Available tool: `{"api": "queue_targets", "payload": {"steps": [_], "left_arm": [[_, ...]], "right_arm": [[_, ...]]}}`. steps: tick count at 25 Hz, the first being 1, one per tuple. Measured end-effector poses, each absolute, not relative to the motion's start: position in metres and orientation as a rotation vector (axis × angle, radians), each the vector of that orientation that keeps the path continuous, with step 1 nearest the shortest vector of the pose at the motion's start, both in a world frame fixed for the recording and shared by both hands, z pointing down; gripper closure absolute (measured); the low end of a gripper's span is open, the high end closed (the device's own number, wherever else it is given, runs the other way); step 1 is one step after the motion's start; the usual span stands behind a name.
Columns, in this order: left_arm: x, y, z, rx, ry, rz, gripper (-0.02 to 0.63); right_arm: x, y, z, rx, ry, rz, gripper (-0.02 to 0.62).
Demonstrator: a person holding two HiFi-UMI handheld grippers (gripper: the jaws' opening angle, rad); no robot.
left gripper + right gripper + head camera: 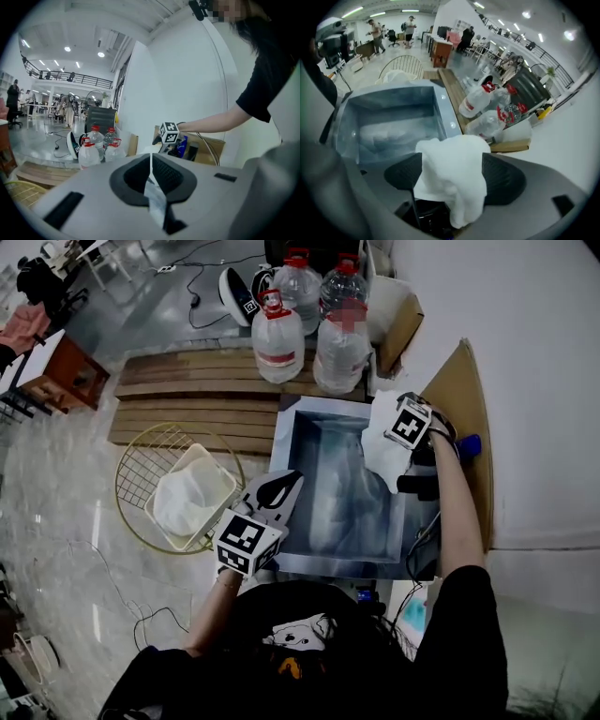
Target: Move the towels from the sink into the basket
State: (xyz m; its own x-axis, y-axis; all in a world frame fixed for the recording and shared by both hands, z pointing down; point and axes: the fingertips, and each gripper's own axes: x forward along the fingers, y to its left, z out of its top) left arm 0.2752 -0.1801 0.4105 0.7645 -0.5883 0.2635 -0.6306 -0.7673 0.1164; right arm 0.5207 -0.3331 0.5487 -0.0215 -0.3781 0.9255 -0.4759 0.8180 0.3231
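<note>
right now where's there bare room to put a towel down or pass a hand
Free: slats between bottles and basket; floor left of the basket. The basket holds one towel, wire bare around it. Crowded: the sink's right rim, with a second towel between the open right gripper's jaws; the left gripper sits at its near left corner.

Glossy grey floor [66,484]; a wooden pallet [187,399] carrying water bottles [277,343]; white wall [525,334]; ceiling lights [68,48] above a railed balcony [70,77].
</note>
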Motion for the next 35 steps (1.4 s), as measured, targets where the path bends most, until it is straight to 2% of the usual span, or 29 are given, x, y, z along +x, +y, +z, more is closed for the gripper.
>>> {"api": "queue_targets", "payload": {"steps": [8, 12, 16, 20, 25, 35], "left_arm": [[0.263, -0.184, 0.419, 2.731, -1.016, 0.351, 0.588], [0.257, -0.185, 0.424, 2.707, -1.043, 0.348, 0.588], [0.247, -0.182, 0.424, 2.690, -1.061, 0.332, 0.588], [0.232, -0.177, 0.422, 2.688, -1.079, 0.308, 0.588], [0.204, -0.172, 0.421, 2.675, -1.111, 0.271, 0.588], [0.123, -0.158, 0.405, 2.661, -1.177, 0.204, 0.588]], "right_arm": [[0.541, -0.357, 0.602, 0.735, -1.518, 0.028, 0.219], [0.540, -0.361, 0.613, 0.719, -1.468, -0.082, 0.332], [0.533, -0.362, 0.599, 0.682, -1.464, -0.168, 0.418], [0.518, -0.359, 0.563, 0.741, -1.503, -0.255, 0.452], [0.473, -0.355, 0.488, 0.862, -1.602, -0.374, 0.456], [0.304, -0.321, 0.319, 1.051, -1.853, -0.693, 0.456]]}}
